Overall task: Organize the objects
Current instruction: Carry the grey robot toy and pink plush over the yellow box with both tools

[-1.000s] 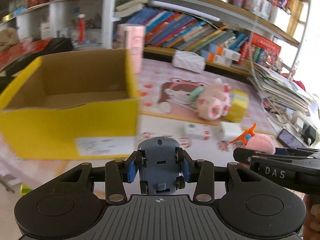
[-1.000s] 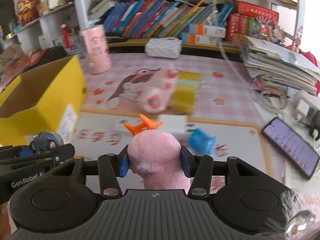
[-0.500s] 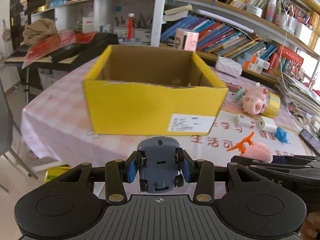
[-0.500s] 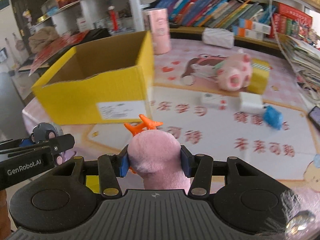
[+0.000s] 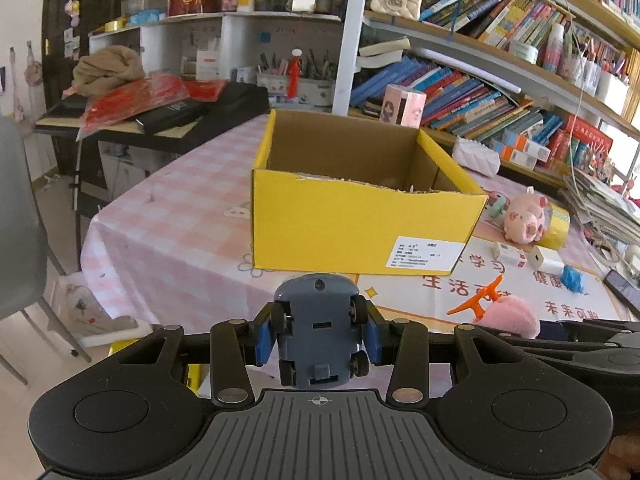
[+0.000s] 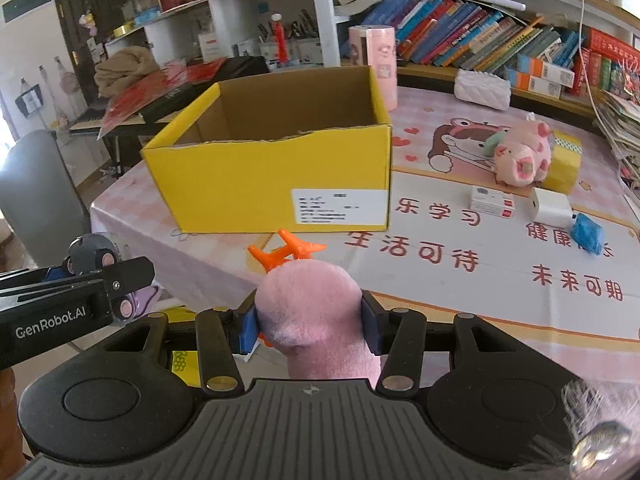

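Since the earlier frame we have swung both grippers toward the yellow box, now square ahead at twelve o'clock. Our left gripper has its jaws clamped on the grey toy car, held by its flanks; it looks light, rigid and slick, so it could twist. Our right gripper squeezes the pink plush across its body; soft and forgiving, though its orange antlers may snag the torn rim. Above the box we judge the room open; the tabletop edge lies at nine o'clock.
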Demonstrator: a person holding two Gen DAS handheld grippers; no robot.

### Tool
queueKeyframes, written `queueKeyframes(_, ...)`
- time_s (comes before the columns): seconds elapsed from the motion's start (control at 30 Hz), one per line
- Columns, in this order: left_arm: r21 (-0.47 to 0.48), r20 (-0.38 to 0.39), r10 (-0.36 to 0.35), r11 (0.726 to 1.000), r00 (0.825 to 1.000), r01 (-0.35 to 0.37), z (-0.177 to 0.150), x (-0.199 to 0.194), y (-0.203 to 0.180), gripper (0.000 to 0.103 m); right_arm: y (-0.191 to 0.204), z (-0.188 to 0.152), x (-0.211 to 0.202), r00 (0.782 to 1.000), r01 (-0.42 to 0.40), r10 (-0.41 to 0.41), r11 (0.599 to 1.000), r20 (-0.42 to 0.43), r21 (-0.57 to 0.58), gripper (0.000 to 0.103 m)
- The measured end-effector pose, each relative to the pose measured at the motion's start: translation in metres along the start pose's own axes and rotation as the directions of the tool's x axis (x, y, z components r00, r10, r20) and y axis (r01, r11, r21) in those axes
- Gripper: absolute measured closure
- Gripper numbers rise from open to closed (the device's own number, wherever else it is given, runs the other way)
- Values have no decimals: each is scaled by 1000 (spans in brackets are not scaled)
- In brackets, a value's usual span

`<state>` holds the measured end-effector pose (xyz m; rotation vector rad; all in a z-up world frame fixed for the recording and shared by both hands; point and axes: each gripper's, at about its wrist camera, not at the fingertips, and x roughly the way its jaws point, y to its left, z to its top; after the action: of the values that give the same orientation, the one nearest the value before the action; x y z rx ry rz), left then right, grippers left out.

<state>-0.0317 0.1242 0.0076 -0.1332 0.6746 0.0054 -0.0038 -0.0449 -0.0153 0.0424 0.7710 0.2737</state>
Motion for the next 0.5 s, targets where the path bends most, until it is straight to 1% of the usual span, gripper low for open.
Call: queueKeyframes(0.5, 9, 21, -43, 999, 999, 43, -2, -7, 3, 62, 10, -2, -13, 999, 31, -31, 999, 17, -16, 56)
